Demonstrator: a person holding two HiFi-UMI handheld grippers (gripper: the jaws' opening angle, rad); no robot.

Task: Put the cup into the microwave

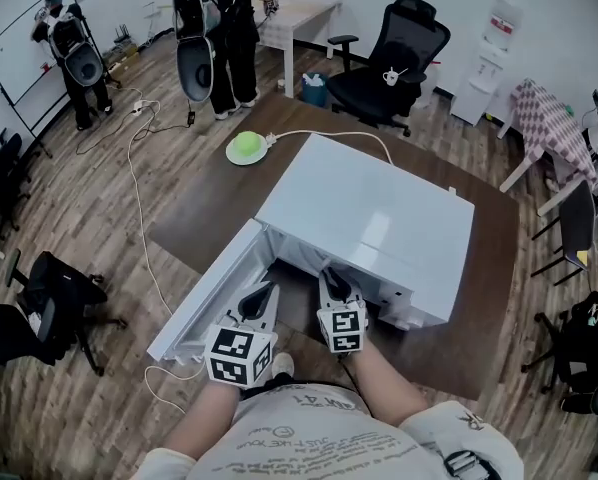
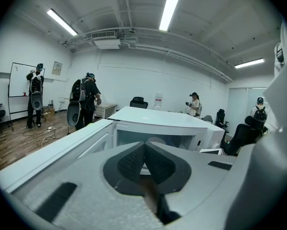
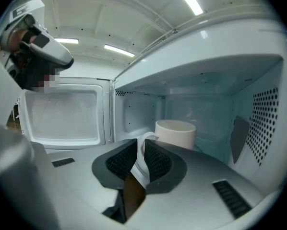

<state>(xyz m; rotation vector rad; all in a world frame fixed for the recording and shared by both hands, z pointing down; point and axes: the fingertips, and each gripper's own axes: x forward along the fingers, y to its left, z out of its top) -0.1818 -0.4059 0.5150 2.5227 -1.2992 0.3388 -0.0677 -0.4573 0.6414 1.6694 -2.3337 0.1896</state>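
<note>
The white microwave (image 1: 369,218) stands on the brown table (image 1: 204,193) with its door (image 1: 204,293) swung open to the left. A white cup (image 3: 175,133) is inside the cavity (image 3: 206,99). My right gripper (image 3: 142,153) reaches into the opening and is shut on the cup's handle. In the head view the right gripper (image 1: 334,288) sits at the microwave's mouth and the cup is hidden. My left gripper (image 1: 259,299) hovers just left of it beside the open door; its jaws (image 2: 144,163) are shut with nothing between them, facing the microwave (image 2: 158,123).
A green round object (image 1: 247,148) with a white cable lies on the table behind the microwave. A black office chair (image 1: 394,58) stands beyond the table's far edge. People (image 1: 219,28) stand at the back left. Another chair (image 1: 64,298) is on the floor left.
</note>
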